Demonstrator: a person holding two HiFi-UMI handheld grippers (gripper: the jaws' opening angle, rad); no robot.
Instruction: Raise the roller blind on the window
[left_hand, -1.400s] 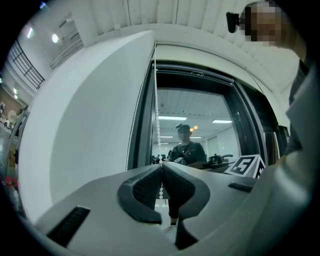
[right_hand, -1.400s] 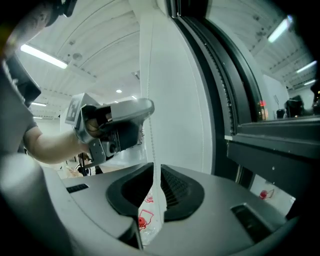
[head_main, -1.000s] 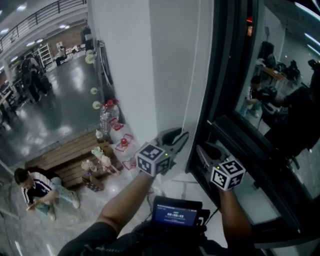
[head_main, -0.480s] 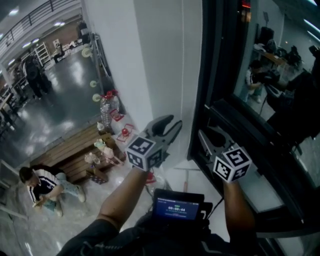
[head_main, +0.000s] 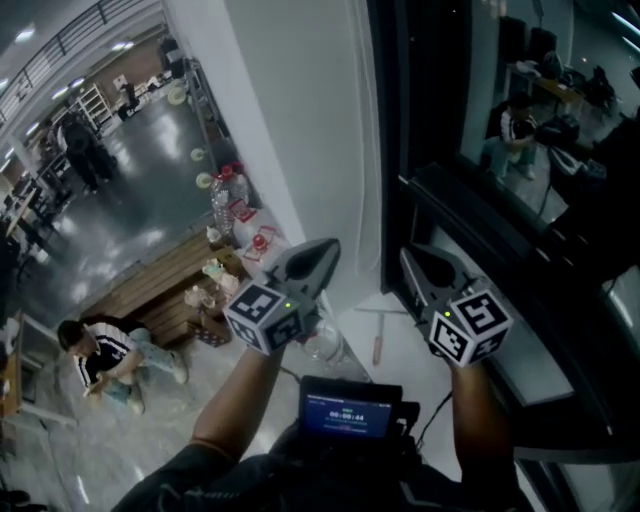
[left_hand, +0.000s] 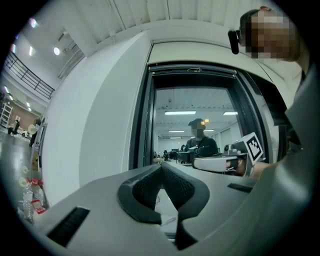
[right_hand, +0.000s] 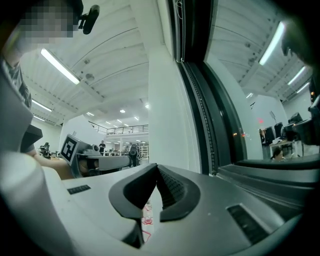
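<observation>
1. The left gripper (head_main: 325, 249) and the right gripper (head_main: 413, 258) are smooth grey moulded wedges. Their inner faces carry black pads (left_hand: 143, 191) with a fine cross-hatched grip.
2. A plain matt white wall (head_main: 300, 100) fills the upper middle of the head view. To its right stands the dark window frame (head_main: 420, 120), built of stepped straight profiles. Its glass (head_main: 520, 100) is glossy and mirrors a lit room.
3. The roller blind (left_hand: 194, 71) shows only as a slim dark band across the head of the window opening, upper middle of the left gripper view. The glass below it is uncovered. Its bead chain (right_hand: 201, 112), a fine string of small beads, runs down the frame at the centre right of the right gripper view.
4. At the left of the head view, far below, lies a shiny dark floor (head_main: 130, 210). On it are a slatted wooden platform (head_main: 165, 295), red-capped plastic bottles (head_main: 228, 200) and a seated person in a striped top (head_main: 100, 350). A small lit screen (head_main: 350, 410) sits at the bottom centre. A white ledge (head_main: 400, 350) lies under the grippers, with a short stick (head_main: 378, 345) on it.
5. The left gripper's jaws are pressed together with nothing between them, and it points at the wall just left of the frame.
6. The right gripper's jaws are closing. Their tips meet at the front and nothing is between them. The chain stands to their right, apart from them.
</observation>
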